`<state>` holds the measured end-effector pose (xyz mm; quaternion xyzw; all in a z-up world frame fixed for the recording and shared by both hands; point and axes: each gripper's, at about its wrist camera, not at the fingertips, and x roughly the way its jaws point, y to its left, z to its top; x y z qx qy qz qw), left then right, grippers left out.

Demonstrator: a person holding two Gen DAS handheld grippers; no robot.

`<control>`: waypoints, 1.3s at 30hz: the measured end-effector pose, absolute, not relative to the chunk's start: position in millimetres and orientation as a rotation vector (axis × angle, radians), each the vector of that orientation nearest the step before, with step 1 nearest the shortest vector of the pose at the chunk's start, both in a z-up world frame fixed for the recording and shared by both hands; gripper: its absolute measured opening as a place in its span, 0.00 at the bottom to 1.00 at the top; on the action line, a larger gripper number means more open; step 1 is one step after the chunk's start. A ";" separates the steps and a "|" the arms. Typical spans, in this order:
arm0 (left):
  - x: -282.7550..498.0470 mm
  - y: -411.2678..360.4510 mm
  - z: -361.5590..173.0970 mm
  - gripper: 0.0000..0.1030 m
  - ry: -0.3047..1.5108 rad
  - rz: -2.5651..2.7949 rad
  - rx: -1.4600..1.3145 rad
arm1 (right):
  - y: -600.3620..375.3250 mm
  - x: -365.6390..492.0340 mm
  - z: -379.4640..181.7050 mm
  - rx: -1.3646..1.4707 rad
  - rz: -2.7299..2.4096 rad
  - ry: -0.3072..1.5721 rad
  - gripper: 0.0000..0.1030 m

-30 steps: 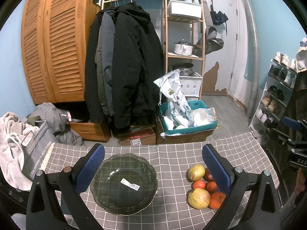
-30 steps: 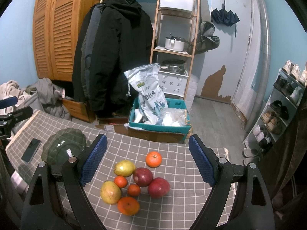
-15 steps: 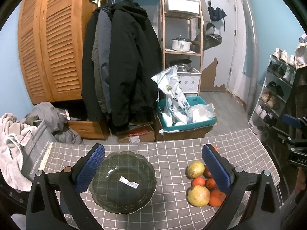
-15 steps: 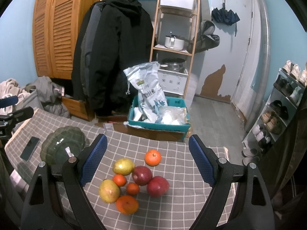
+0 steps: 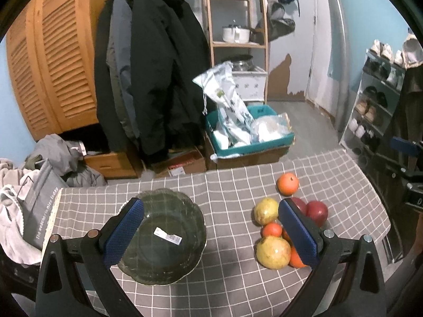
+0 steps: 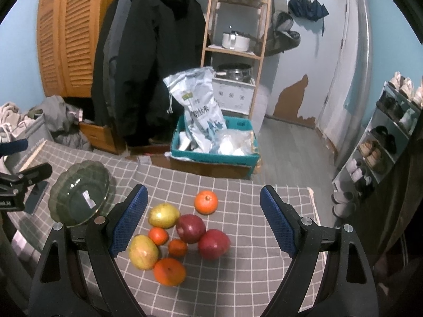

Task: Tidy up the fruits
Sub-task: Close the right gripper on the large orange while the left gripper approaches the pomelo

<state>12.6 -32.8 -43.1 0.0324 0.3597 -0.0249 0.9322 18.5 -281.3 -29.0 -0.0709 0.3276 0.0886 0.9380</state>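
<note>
A dark green scalloped glass bowl with a white sticker inside sits on the grey checked cloth of the worktop. To its right lies a cluster of fruit: yellow-green, red and orange pieces touching, and one round orange fruit apart, farther back. The left gripper hovers above the bowl, jaws wide apart and empty. The right gripper hangs above the fruit, jaws also wide and empty.

Blue walls, louvered wooden wardrobe, dark coats hanging, wooden shelf unit, shoe rack, grey floor.
</note>
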 end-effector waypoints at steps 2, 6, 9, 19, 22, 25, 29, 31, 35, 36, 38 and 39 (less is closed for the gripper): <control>15.1 -36.6 -48.5 0.99 0.752 -0.059 0.075 | -282.0 20.4 -33.3 -0.134 0.184 0.688 0.83; 17.4 -41.3 -56.0 0.99 0.776 -0.074 0.091 | -283.4 22.9 -44.8 -0.122 0.186 0.730 0.83; 20.1 -43.7 -64.1 0.99 0.804 -0.095 0.085 | -284.7 25.4 -55.8 -0.118 0.185 0.766 0.83; 32.6 -43.0 -113.0 0.99 0.947 -0.113 -0.001 | -283.4 31.7 -102.0 -0.044 0.192 0.912 0.83; 33.3 -45.6 -128.8 0.99 0.982 -0.100 0.019 | -281.9 33.1 -117.5 -0.034 0.189 0.956 0.83; 34.8 -47.5 -144.0 0.99 1.023 -0.108 0.017 | -281.1 33.8 -134.3 -0.032 0.175 0.994 0.83; 35.7 -52.9 -165.9 0.99 1.074 -0.109 0.019 | -282.4 34.8 -157.7 -0.029 0.170 1.052 0.83; 35.5 -54.3 -174.2 0.99 1.095 -0.107 0.017 | -281.7 34.0 -169.2 -0.032 0.175 1.083 0.83; 35.3 -57.6 -186.4 0.99 1.135 -0.115 0.006 | -278.8 34.3 -190.1 -0.028 0.194 1.134 0.83; 34.7 -57.9 -189.4 0.99 1.142 -0.118 0.004 | -279.4 34.0 -195.5 -0.014 0.201 1.146 0.83; 32.3 -60.0 -196.2 0.99 1.158 -0.122 0.005 | -280.2 33.5 -205.6 -0.003 0.202 1.170 0.83; 31.8 -60.5 -199.5 0.99 1.166 -0.122 0.006 | -280.8 33.5 -210.7 0.002 0.203 1.184 0.83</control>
